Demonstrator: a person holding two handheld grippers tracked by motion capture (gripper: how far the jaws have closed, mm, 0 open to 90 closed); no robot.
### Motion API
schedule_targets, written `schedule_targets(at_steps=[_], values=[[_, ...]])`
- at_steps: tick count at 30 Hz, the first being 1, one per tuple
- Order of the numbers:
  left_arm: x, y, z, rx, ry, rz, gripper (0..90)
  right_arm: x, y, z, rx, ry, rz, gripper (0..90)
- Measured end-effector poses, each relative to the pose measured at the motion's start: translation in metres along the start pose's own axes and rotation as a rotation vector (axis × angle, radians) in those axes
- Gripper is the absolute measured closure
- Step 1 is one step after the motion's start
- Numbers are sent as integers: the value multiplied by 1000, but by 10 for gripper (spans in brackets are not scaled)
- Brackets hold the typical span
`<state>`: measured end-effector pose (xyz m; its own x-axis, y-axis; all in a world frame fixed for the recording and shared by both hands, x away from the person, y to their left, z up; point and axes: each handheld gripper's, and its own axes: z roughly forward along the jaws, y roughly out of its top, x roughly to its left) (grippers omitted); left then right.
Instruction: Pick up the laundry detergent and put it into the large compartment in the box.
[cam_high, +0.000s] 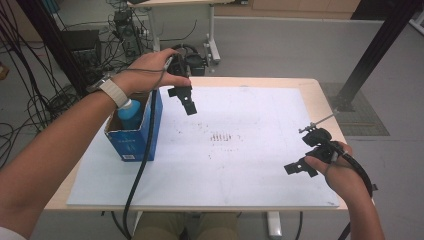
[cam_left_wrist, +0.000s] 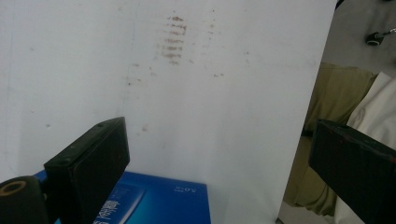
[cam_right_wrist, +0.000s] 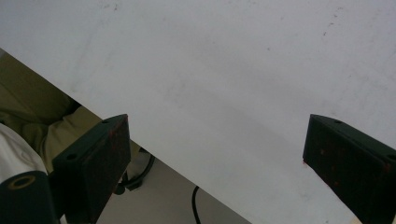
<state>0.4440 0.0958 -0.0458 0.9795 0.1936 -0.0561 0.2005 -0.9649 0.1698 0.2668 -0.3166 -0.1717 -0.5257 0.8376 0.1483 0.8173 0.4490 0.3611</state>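
The left gripper hovers wide open just right of the blue box (bottle upright inside), probably positioned for reaching in; the right gripper, also wide, waits over the surface near right.

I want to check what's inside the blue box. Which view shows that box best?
The high view: the whole blue box stands open-topped with a blue bottle inside. The left gripper view catches just a corner of it below the open left tool.

Bottle in box, table's left
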Motion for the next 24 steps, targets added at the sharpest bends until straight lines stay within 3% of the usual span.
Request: schedule_targets(at_steps=[24], values=[[1,-2,3,-2,0,-19,56,-1,-4,1,-8,2,-2,77]])
